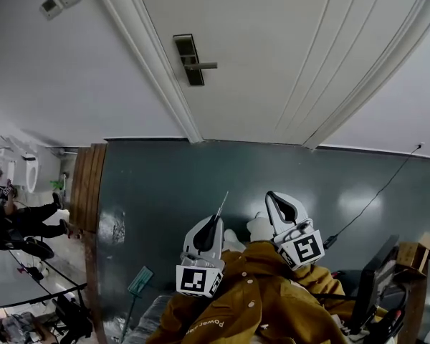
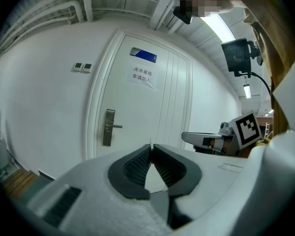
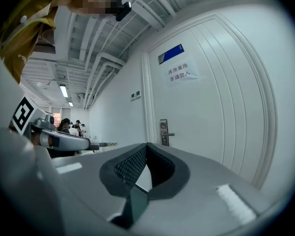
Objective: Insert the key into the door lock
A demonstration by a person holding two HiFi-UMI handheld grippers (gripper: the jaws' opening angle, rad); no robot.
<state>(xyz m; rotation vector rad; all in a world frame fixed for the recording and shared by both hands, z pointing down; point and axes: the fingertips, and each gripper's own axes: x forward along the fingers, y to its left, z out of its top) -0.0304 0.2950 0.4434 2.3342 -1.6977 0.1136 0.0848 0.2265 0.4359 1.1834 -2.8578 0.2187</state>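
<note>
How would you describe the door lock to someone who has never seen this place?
Find the big white door in the white wall. Close to its left edge as you face it sits the lock, a narrow upright metal plate with a short lever handle pointing right. It is the door's only metal fitting; the blue sign and paper notice hang much higher.

Bright, even indoor light (fisheye warp, dark corners)
</note>
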